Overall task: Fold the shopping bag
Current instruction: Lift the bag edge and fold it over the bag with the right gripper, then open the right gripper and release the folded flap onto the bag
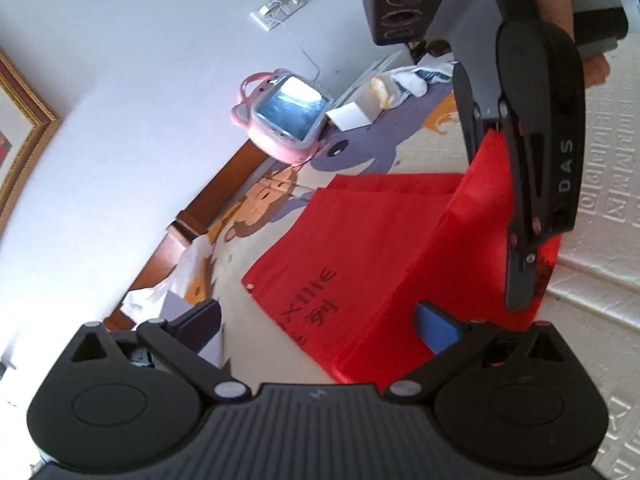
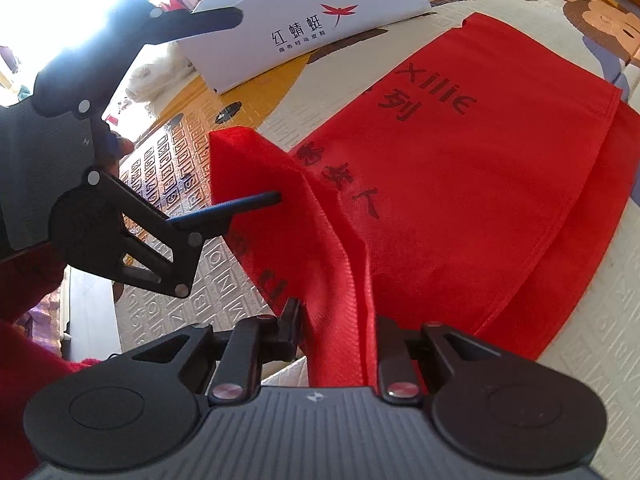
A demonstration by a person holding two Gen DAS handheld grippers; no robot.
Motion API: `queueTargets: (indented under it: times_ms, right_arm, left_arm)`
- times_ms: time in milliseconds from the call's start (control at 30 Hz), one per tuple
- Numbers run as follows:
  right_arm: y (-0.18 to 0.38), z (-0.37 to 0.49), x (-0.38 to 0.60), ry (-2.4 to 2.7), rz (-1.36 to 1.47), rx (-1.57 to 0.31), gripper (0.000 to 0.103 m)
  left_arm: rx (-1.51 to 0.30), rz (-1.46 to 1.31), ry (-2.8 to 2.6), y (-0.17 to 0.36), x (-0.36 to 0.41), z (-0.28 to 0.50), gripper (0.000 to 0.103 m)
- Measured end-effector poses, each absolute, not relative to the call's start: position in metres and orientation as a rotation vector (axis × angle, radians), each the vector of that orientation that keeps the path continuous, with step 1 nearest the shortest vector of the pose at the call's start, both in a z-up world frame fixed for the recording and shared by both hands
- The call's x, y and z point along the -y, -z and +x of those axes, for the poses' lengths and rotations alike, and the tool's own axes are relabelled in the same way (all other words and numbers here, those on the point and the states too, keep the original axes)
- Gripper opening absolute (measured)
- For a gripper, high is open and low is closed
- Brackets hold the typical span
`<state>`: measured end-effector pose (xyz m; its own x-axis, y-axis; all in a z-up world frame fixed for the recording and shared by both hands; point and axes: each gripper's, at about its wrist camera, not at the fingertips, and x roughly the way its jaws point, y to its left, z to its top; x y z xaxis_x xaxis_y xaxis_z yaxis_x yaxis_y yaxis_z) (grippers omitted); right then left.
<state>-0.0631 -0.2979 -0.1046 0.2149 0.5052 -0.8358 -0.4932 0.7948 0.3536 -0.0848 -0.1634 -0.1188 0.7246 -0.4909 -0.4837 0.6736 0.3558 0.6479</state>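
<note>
A red non-woven shopping bag (image 1: 360,240) with dark print lies flat on a cartoon play mat (image 2: 256,104). My right gripper (image 2: 338,316) is shut on a bunched fold of the bag's near edge, and red fabric (image 2: 340,280) rises between its fingers. In the left wrist view the right gripper (image 1: 500,240) hangs at the right, holding that side of the bag up. My left gripper (image 1: 318,312) is wide open above the bag's printed face with nothing between its fingers. In the right wrist view the left gripper (image 2: 260,104) is at the left; its lower finger (image 2: 248,202) is against the raised corner.
A white shoe box (image 2: 312,20) stands on the mat beyond the bag. A pink toy tablet (image 1: 284,116) leans on the white wall, with white socks (image 1: 404,80) further along. A wooden edge (image 1: 224,184) borders the mat, with crumpled white plastic (image 1: 180,276) by it.
</note>
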Motion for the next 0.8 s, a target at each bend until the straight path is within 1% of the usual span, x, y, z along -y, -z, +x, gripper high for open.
queueTargets:
  times_ms: [100,333,400,467,533,700,800]
  right_arm:
    - [0.105,-0.063,0.299,-0.697,0.017,-1.161,0.021]
    - [0.104,-0.067,0.297,-0.705,0.014,-1.151,0.031]
    - [0.103,-0.068,0.294,-0.706,-0.001,-1.15,0.034]
    - [0.102,-0.069,0.289,-0.713,-0.021,-1.151,0.041]
    - [0.101,-0.071,0.287,-0.72,-0.031,-1.15,0.046]
    - [0.102,-0.071,0.288,-0.721,-0.017,-1.147,0.047]
    - [0.103,-0.07,0.295,-0.724,0.034,-1.143,0.047]
  left_arm:
    - [-0.217,0.962,0.778,0.125,0.166,-0.083,0.102]
    - [-0.215,0.97,0.826,0.134,0.163,-0.084,0.102]
    - [-0.224,0.974,0.825,0.136,0.163,-0.083,0.102]
    - [-0.238,0.979,0.817,0.139,0.164,-0.082,0.102]
    - [-0.252,0.981,0.814,0.14,0.165,-0.082,0.102]
    - [-0.366,0.92,0.822,0.143,0.166,-0.069,0.102]
    - [-0.403,0.883,0.832,0.142,0.163,-0.064,0.102]
